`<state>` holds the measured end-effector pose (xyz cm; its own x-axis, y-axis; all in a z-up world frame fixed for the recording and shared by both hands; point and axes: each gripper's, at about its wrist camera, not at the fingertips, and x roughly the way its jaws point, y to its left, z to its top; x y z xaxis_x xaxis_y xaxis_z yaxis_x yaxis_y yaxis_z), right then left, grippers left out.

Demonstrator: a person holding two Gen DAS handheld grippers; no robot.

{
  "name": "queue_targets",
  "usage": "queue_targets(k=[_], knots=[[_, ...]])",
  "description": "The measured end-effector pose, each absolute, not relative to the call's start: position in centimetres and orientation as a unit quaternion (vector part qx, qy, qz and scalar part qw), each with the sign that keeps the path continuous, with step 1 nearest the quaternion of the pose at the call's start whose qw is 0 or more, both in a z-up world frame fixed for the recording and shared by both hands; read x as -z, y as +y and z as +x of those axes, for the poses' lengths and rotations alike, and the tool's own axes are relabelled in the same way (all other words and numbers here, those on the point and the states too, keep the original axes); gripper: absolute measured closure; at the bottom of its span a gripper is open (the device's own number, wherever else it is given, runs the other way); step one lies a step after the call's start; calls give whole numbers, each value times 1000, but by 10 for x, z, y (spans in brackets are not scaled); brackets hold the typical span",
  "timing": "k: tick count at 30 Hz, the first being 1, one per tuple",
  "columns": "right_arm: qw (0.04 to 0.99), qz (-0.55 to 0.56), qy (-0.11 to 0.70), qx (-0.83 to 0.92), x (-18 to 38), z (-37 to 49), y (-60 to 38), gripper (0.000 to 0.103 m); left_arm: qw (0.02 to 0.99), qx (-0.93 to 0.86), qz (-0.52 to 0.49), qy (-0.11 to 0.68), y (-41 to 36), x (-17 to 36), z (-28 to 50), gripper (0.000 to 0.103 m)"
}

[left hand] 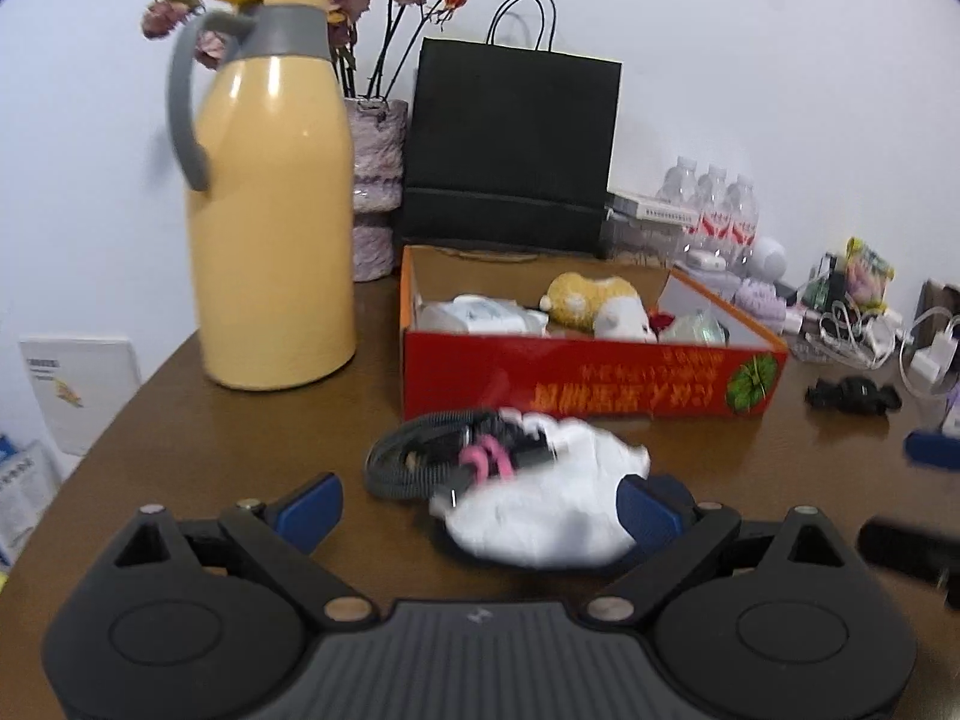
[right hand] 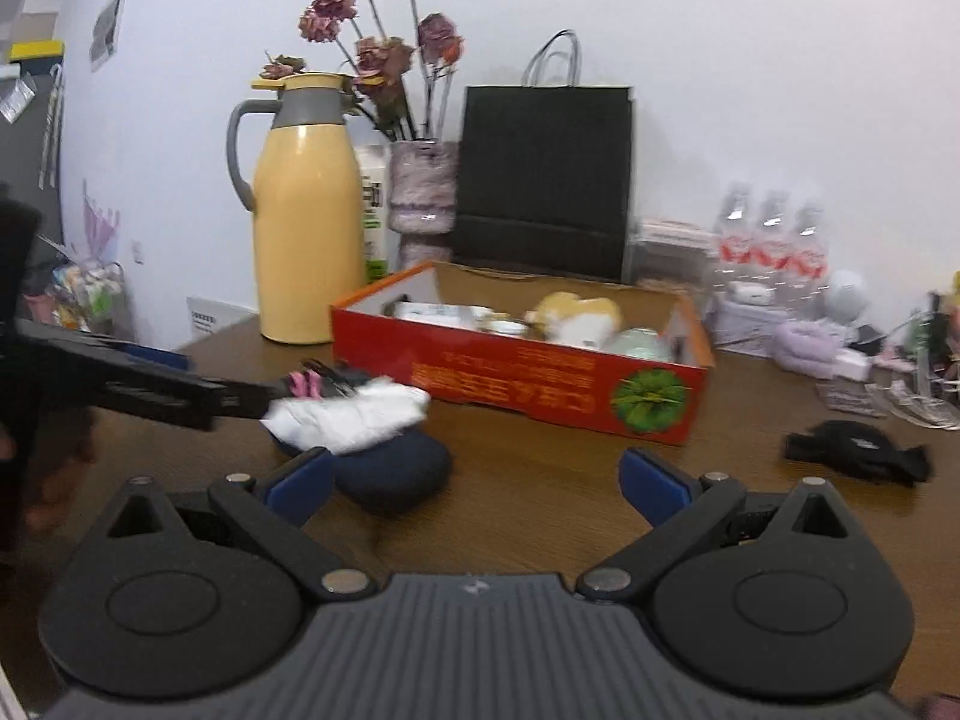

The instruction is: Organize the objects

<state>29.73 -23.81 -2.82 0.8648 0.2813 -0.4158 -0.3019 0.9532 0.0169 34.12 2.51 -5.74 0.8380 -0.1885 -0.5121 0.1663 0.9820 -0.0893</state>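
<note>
**Both hand-held grippers spread wide near the red box**

The left hand-held gripper (left hand: 480, 510) hangs low over the brown bench (left hand: 270, 438) with its blue-padded fingers (left hand: 309, 510) spread apart, gripping nothing. Between and just ahead of them lies a crumpled white cloth (left hand: 540, 504); whether the right-hand pad touches it cannot be told through the blur. A coiled dark cable (left hand: 420, 456) with a pink tie (left hand: 486, 459) lies against the cloth's far edge. In the right wrist view the cloth sits on top of a dark blue rounded object (right hand: 396, 468).

The right hand-held gripper (right hand: 477, 480) is likewise released, its fingers wide over bare bench, with the dark blue object just beside its left finger. A small black item (right hand: 858, 444) lies on the bench well off to its right.

Behind the cloth stands an open red cardboard box (left hand: 588, 378) holding a yellow-and-white plush toy (left hand: 594, 300) and several pale objects too blurred to name. A yellow thermos jug (left hand: 276, 210) with a grey handle stands left of the box. A vase of dried roses (left hand: 378, 192) and a black paper bag (left hand: 510, 144) stand against the wall behind. Water bottles (left hand: 714, 204) and a tangle of chargers (left hand: 864, 336) crowd the bench's far right.
</note>
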Motion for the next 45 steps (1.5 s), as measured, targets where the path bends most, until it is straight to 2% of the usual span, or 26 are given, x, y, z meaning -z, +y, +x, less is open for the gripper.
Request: queue_targets(k=[3, 4, 6, 8, 13, 15, 19, 22, 24, 28, 32, 37, 42, 45], knots=[[961, 10, 222, -164, 27, 332, -232, 6, 952, 115, -40, 283, 29, 60, 377, 4], [959, 27, 225, -168, 27, 349, -232, 13, 949, 121, -42, 288, 28, 62, 390, 4], [955, 65, 238, -167, 32, 384, -236, 30, 947, 115, -33, 298, 27, 67, 410, 4], [944, 95, 268, -167, 38, 421, -237, 58, 948, 101, -27, 302, 27, 74, 423, 4], [918, 128, 314, -206, 55, 473, -219, 68, 932, 111, -76, 336, 45, 99, 441, 0], [912, 128, 319, -223, 59, 477, -209, 68, 925, 129, -95, 345, 51, 98, 443, 12], [904, 117, 320, -257, 60, 468, -197, 68, 928, 142, -85, 334, 49, 96, 431, 15], [913, 123, 310, -236, 49, 456, -204, 68, 929, 157, -100, 321, 44, 82, 411, 15], [933, 109, 263, -219, 29, 425, -217, 67, 925, 190, -130, 302, 41, 64, 388, 15], [957, 107, 211, -166, 2, 364, -259, 50, 925, 233, -129, 270, 13, 41, 326, 14], [957, 80, 242, -137, 9, 317, -285, 47, 924, 259, -31, 279, -35, 59, 268, 13], [944, 57, 296, -137, 48, 276, -290, 43, 895, 282, 12, 346, -53, 94, 237, 12], [944, 46, 294, -144, 59, 265, -283, 43, 914, 270, -15, 304, -26, 73, 233, 12], [948, 43, 276, -151, 49, 270, -283, 43, 937, 228, -46, 263, -1, 53, 246, 8]])
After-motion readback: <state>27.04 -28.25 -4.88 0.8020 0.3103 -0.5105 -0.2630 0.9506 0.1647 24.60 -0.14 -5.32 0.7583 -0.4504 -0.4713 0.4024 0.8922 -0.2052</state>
